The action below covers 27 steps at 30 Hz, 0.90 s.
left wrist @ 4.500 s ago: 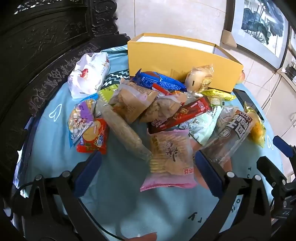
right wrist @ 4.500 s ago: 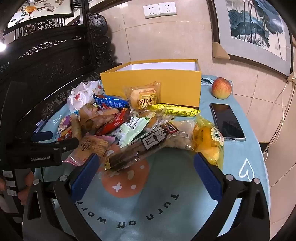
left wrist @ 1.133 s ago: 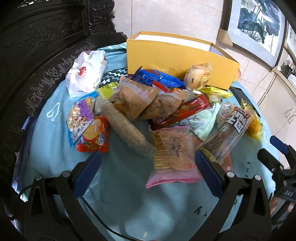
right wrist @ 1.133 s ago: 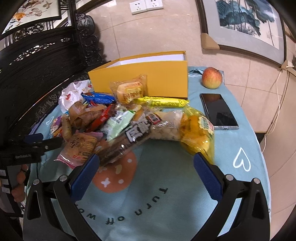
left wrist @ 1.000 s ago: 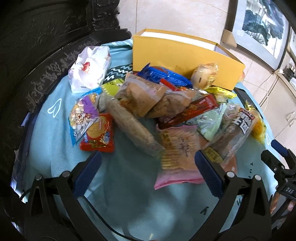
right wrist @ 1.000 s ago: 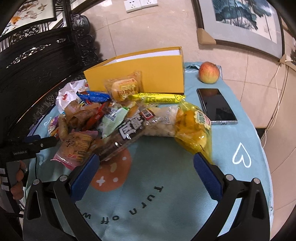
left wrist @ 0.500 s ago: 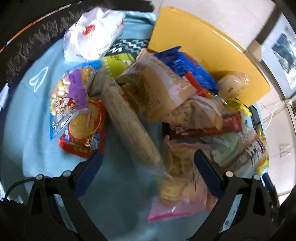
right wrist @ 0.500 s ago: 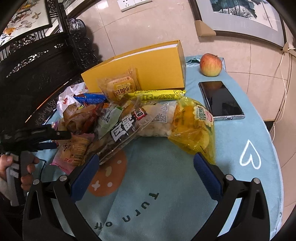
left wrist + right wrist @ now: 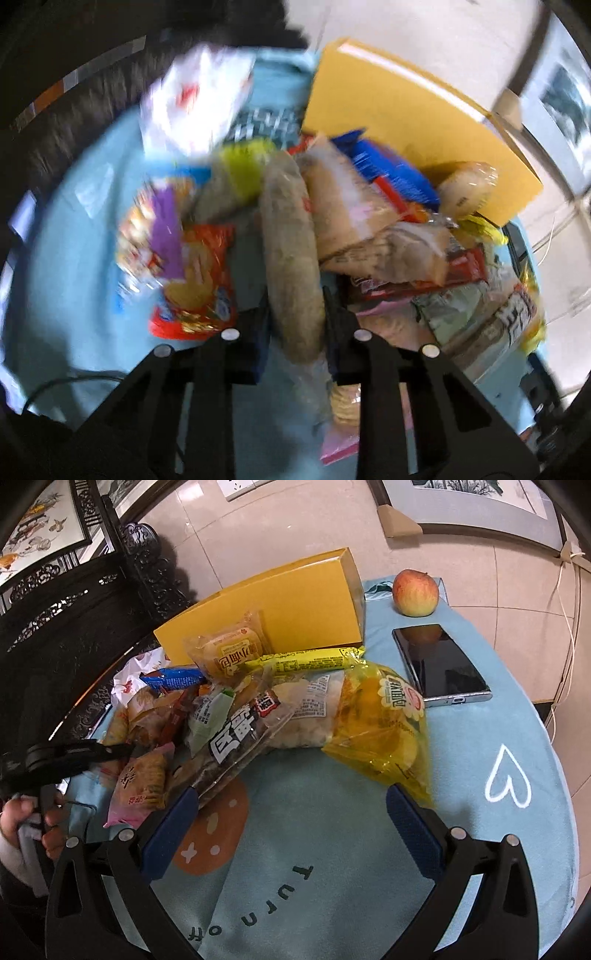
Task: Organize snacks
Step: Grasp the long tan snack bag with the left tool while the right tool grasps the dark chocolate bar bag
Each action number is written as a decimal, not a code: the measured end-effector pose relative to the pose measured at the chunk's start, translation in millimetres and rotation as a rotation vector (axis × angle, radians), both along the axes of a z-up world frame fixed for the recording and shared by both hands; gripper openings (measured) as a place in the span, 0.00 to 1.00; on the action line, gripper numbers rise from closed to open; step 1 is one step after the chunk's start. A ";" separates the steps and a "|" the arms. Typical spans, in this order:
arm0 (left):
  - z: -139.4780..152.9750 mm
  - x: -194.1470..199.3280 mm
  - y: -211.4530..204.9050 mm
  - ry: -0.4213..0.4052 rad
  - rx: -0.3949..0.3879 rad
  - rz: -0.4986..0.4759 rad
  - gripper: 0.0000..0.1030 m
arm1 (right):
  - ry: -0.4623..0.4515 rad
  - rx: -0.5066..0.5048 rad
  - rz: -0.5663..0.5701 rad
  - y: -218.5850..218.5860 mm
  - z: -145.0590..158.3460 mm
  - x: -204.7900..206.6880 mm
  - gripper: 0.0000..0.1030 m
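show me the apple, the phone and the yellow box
apple (image 9: 415, 592), right wrist view, middle of its red-yellow skin
phone (image 9: 441, 662), right wrist view, centre of the dark screen
yellow box (image 9: 295, 609), right wrist view, bare front wall above the snack pile

The tablecloth (image 9: 480, 738) reads "Turn off" near its front edge. The bun packet (image 9: 229, 651) shows Chinese characters, "小面包". The dark packet (image 9: 236, 742) carries large white Chinese characters, not clearly readable.

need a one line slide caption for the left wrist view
Left gripper closed on a long clear-wrapped cracker pack at the edge of the snack pile, yellow box behind.
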<state>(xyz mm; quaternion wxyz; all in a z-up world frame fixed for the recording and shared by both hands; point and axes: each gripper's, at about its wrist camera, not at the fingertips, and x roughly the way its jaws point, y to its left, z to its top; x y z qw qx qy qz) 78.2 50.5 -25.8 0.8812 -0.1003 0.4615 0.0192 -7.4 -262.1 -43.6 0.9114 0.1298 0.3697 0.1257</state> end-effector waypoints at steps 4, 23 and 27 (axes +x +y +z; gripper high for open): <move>8.0 -9.9 -4.9 -0.038 0.003 -0.036 0.23 | 0.021 -0.018 0.037 13.5 7.3 2.3 0.99; 13.8 -46.4 -0.1 -0.105 -0.019 -0.101 0.23 | 0.202 0.312 -0.088 27.8 3.1 58.4 0.27; 26.7 -56.8 0.2 -0.154 -0.027 -0.108 0.23 | 0.097 0.298 -0.079 12.5 32.2 39.9 0.27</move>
